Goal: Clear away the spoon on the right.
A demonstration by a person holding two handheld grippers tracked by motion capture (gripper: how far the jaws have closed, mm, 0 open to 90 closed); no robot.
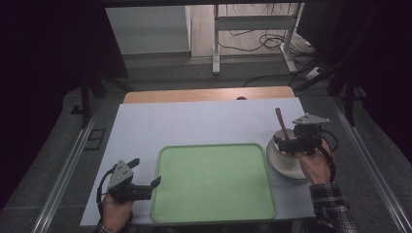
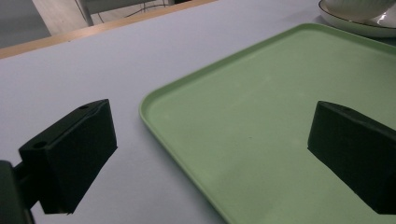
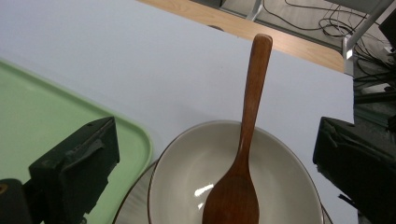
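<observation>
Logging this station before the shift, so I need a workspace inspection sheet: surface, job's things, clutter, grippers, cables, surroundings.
Surface: pale table cover, wooden edge at the far side.
Job's things: empty green tray; bowl on a plate, wooden spoon standing in it.
Clutter: nothing seen.
Grippers: left gripper open beside the tray's left edge; right gripper open above the bowl.
Cables: loose cables on the floor beyond the table.
Surroundings: metal frame legs, dark curtains.

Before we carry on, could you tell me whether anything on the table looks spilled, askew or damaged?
Nothing stands out. The green tray lies flat and bare, and the wooden spoon rests in the bowl on its plate.
</observation>
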